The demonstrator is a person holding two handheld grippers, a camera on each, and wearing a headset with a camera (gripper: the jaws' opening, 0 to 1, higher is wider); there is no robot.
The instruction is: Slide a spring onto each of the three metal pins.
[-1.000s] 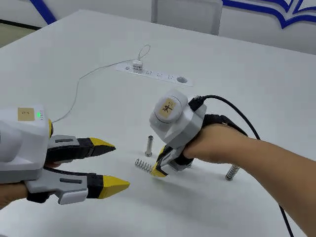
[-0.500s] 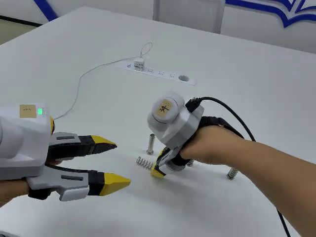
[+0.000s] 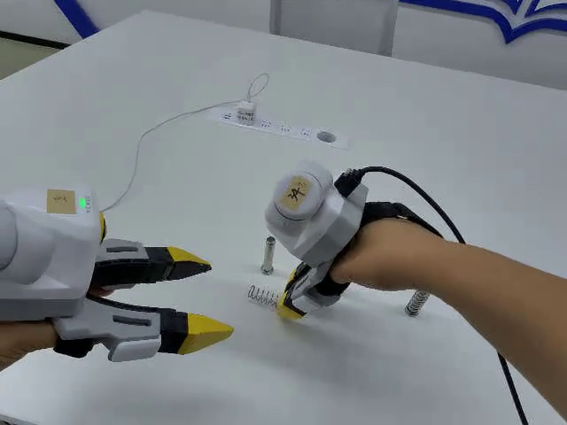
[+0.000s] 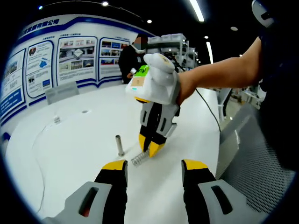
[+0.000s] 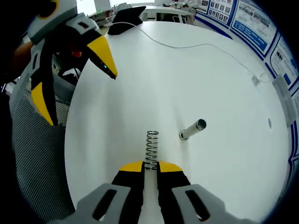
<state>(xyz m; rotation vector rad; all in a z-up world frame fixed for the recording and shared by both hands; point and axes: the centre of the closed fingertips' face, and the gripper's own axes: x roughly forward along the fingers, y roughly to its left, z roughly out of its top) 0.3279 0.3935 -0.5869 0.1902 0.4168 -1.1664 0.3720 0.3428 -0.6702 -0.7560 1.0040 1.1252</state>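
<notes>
While holding the left tongs (image 3: 217, 297) apart above the near left part of the counter (image 3: 425, 115), pinches with the right tongs (image 3: 288, 306), closed on it, one end of a spring (image 3: 261, 296) lying near the middle, just beside an upright metal pin (image 3: 268, 255), not touching it.

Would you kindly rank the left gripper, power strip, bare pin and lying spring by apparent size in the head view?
Largest: left gripper, helped by being nearest the camera.
Next: power strip, though it lies farthest.
Last: bare pin and lying spring look about alike, so I won't rank them.
</notes>
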